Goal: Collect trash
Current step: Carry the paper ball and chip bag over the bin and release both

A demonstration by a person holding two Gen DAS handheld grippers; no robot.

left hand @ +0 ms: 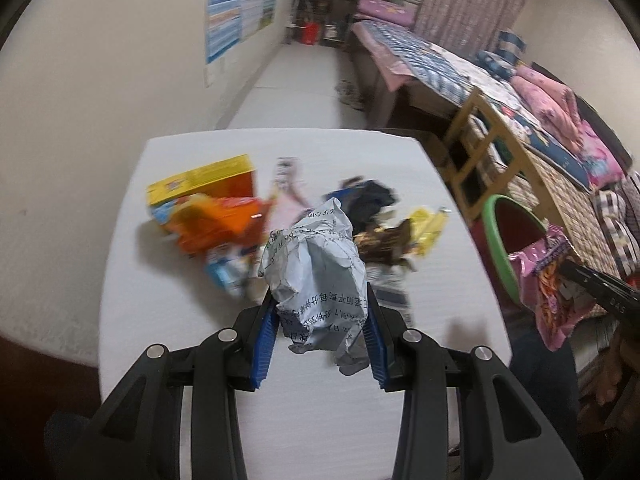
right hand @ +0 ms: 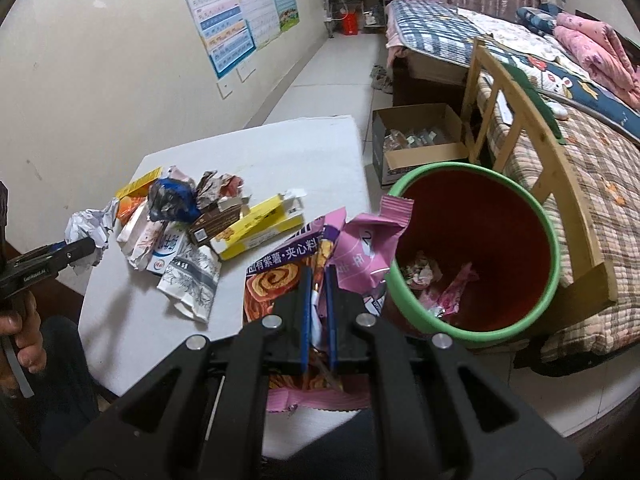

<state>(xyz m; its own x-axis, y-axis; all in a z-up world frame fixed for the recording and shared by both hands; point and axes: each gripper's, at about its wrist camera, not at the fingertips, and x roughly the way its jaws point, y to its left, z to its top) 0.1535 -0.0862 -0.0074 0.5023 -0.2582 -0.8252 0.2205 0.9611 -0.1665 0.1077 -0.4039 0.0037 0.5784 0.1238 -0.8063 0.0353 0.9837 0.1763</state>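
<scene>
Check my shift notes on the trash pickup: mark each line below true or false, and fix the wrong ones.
1. The left gripper holds a crumpled white printed paper ball. True.
2. The right gripper is open and holds nothing. False: its jaws are shut on a pink and purple snack wrapper.
3. The green-rimmed red bin is empty. False: a few pink wrappers already lie at its bottom.
4. A long yellow cardboard box lies in the pile on the white table. True.
5. The bin stands on the table. False: it stands off the table's edge, near the bed.
</scene>
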